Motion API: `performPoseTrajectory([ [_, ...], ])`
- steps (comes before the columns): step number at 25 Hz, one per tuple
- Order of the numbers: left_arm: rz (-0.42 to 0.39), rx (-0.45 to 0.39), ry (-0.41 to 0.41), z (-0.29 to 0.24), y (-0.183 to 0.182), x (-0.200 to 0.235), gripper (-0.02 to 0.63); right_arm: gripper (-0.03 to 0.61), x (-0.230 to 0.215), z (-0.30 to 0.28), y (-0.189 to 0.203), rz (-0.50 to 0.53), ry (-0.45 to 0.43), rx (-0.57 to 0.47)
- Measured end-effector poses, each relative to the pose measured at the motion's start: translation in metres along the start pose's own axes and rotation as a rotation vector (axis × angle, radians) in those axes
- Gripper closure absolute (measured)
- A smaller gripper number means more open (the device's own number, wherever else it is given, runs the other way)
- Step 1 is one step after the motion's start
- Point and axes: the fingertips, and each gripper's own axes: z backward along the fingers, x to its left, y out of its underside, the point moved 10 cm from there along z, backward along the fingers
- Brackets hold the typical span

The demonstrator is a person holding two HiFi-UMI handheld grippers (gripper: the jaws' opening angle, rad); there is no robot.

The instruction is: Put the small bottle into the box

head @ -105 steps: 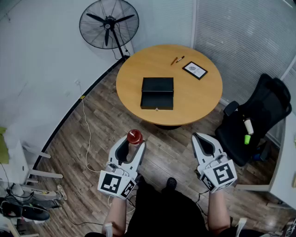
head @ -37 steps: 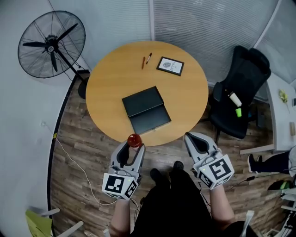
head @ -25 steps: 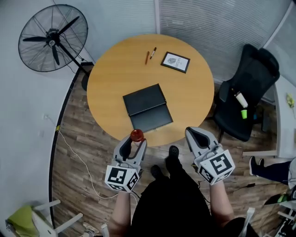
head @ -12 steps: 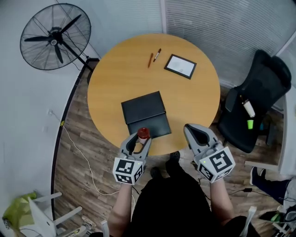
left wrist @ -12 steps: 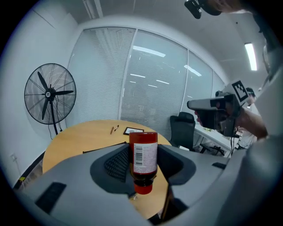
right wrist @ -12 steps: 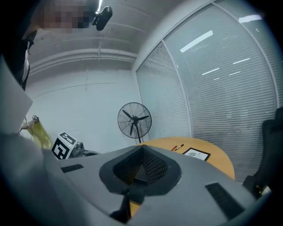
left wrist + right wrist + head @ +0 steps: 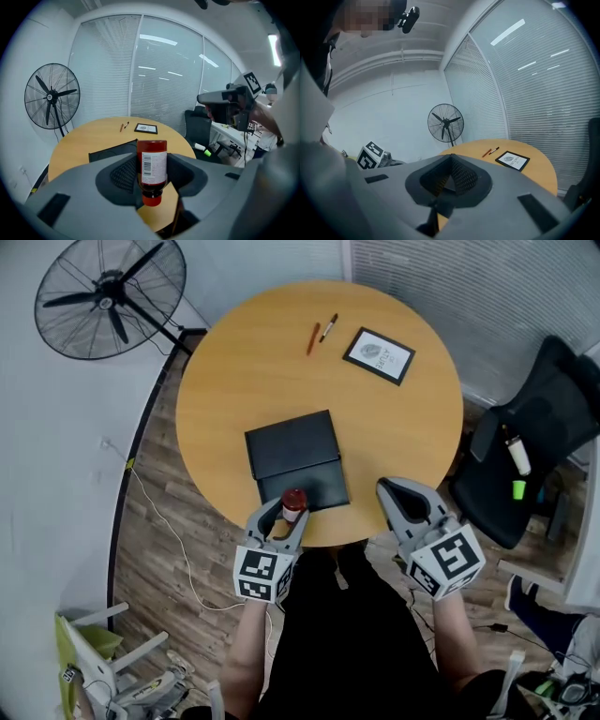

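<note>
My left gripper [image 7: 285, 512] is shut on the small bottle [image 7: 293, 502], which has dark red contents, a white barcode label and a red cap. In the left gripper view the bottle [image 7: 152, 166] stands between the two pads with its cap toward the camera. It hangs over the near edge of the black box [image 7: 295, 457], which lies in the middle of the round wooden table [image 7: 234, 362]. I cannot tell whether the box is open. My right gripper [image 7: 393, 491] is shut with nothing in it, at the table's near edge, right of the box.
Two pens [image 7: 320, 333] and a framed card [image 7: 378, 355] lie at the far side of the table. A standing fan [image 7: 108, 287] is at the far left, a black office chair [image 7: 548, 418] at the right. A cable [image 7: 155, 512] runs over the wooden floor.
The view has closed in on the table. Both grippers, earlier over the floor, now reach its near edge, and the left one has carried the bottle up to the box.
</note>
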Motion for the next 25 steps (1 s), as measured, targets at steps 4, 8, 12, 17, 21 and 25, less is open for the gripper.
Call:
performPoseTrajectory([
  [4,-0.002,0.052,0.026,-0.010,0.005,0.013,0.425,0.569,-0.002,-0.007,0.003,-0.012,0.019,0.023],
  [8,0.005,0.097,0.093,-0.027,0.014,0.027,0.426,0.569,-0.001,-0.010,0.005,-0.028,0.084,0.036],
  [12,0.030,0.137,0.171,-0.053,0.022,0.041,0.426,0.569,0.002,-0.014,0.005,-0.049,0.148,0.041],
  [17,0.047,0.215,0.280,-0.090,0.030,0.047,0.426,0.569,0.004,-0.011,0.007,-0.082,0.247,0.050],
  [21,0.049,0.287,0.350,-0.116,0.037,0.048,0.426,0.569,0.011,-0.009,0.010,-0.118,0.322,0.051],
  [25,0.067,0.325,0.406,-0.139,0.041,0.045,0.426,0.569,0.015,-0.010,0.014,-0.142,0.378,0.060],
])
